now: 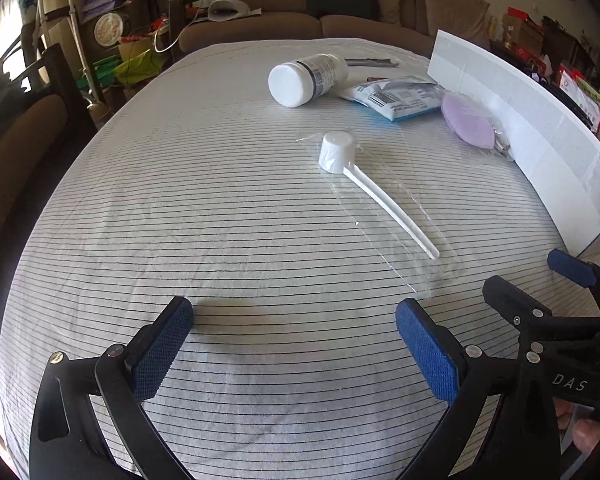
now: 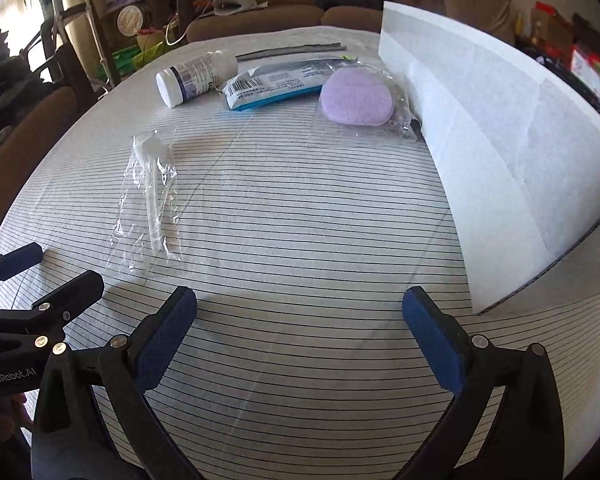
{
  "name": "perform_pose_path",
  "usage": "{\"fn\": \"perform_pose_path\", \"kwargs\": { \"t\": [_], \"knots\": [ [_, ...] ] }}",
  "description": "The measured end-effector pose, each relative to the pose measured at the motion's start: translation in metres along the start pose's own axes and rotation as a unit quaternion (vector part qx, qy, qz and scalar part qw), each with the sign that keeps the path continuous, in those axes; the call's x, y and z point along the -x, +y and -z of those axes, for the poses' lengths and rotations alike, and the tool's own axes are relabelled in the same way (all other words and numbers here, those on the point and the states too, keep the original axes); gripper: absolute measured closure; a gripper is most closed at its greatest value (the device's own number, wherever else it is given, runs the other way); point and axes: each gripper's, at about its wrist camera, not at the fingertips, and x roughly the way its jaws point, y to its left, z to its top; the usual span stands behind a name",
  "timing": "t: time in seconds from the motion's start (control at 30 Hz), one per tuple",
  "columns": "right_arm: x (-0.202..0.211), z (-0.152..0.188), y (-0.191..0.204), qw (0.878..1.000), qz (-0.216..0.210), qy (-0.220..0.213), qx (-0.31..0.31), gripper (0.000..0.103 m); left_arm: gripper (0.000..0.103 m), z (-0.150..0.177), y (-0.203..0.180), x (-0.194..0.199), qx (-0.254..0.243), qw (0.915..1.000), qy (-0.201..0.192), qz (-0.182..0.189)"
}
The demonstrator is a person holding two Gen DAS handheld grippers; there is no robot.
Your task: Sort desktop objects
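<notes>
Nearest sortable item is the white scoop point(image 1: 342, 160), sealed in a clear plastic sleeve point(image 2: 148, 216); it lies right of centre in the left wrist view, bowl mouth-down toward the top of the frame, handle running down-right. My estimate: very light, rigid plastic, but the sleeve is slick and crinkly and will likely slide over the scoop. I judge the best hold is across the bowl, or mid-handle with the film pinched in. Further up the frame lies the white bottle point(image 1: 306, 79) on its side, cap end toward the camera: stiff, round, prone to roll, so grip across the body. Just right of it sits a blue-and-white flat packet point(image 1: 392, 100), soft and thin, hard to get under. Beside that, a lilac pad point(image 2: 356, 96) in its own clear wrap, looking soft and compressible, close against the white foam board point(image 2: 480, 128) standing on edge along the right side. A dark thin strip point(image 2: 292, 50) lies at the far top of the table; I cannot identify it. All rest on the striped tablecloth point(image 1: 220, 220). Left gripper point(image 1: 294, 344): jaws spread wide, nothing between them, low over bare cloth at bottom of frame. Right gripper point(image 2: 300, 336): likewise wide apart and empty, alongside the left one. Nothing sorted yet, by my reading.
</notes>
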Motion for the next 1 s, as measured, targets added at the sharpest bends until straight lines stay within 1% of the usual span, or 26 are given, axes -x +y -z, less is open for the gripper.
{"fn": "perform_pose_path", "kwargs": {
  "t": [0.03,0.33,1.0],
  "knots": [
    [-0.0008,-0.0004,0.0005,1.000,0.006,0.002,0.001,0.000,0.000,0.0006,-0.0003,-0.0004,-0.002,1.0000,-0.001,-0.004],
    [-0.0002,0.0000,-0.0027,1.000,0.010,0.001,-0.003,0.000,0.000,-0.0016,0.0010,-0.0014,0.008,0.9999,-0.001,-0.013],
    [-0.0006,0.0000,-0.0029,1.000,0.010,0.001,-0.003,0.000,0.000,-0.0010,0.0010,-0.0013,0.009,0.9999,-0.001,-0.015]
  ]
}}
